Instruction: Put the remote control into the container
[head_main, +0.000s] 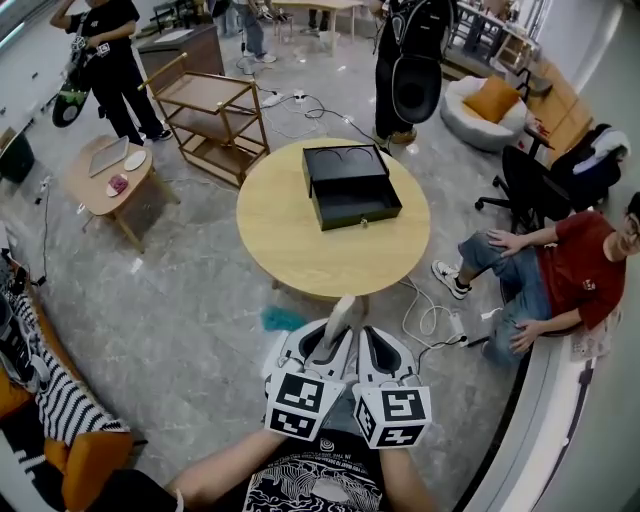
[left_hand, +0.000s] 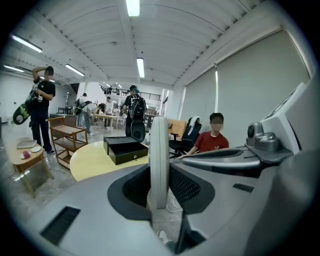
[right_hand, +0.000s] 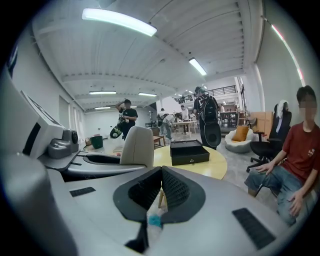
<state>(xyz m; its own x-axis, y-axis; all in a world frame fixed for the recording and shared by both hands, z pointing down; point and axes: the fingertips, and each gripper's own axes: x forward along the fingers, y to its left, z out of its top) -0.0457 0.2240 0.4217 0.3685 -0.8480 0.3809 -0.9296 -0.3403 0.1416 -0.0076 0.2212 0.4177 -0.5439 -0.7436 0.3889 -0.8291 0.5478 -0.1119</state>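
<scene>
A pale grey remote control (left_hand: 159, 160) stands on edge between the jaws of my left gripper (left_hand: 159, 187), which is shut on it. In the head view the remote control (head_main: 340, 322) sticks forward out of the left gripper (head_main: 328, 350), close to my body and short of the table. Beside it, my right gripper (head_main: 385, 352) is shut with nothing in it; its black pads (right_hand: 161, 187) meet. The container (head_main: 350, 185) is a black box with its drawer pulled open, sitting on the round wooden table (head_main: 280, 240) ahead. From the gripper views the container (left_hand: 125, 149) (right_hand: 189, 151) is still far off.
A person in a red shirt (head_main: 560, 270) sits on the floor to the right, next to an office chair (head_main: 530, 185). A wooden cart (head_main: 210, 115) and a small side table (head_main: 105, 180) stand at the left. Cables (head_main: 430, 320) lie by the table's near right.
</scene>
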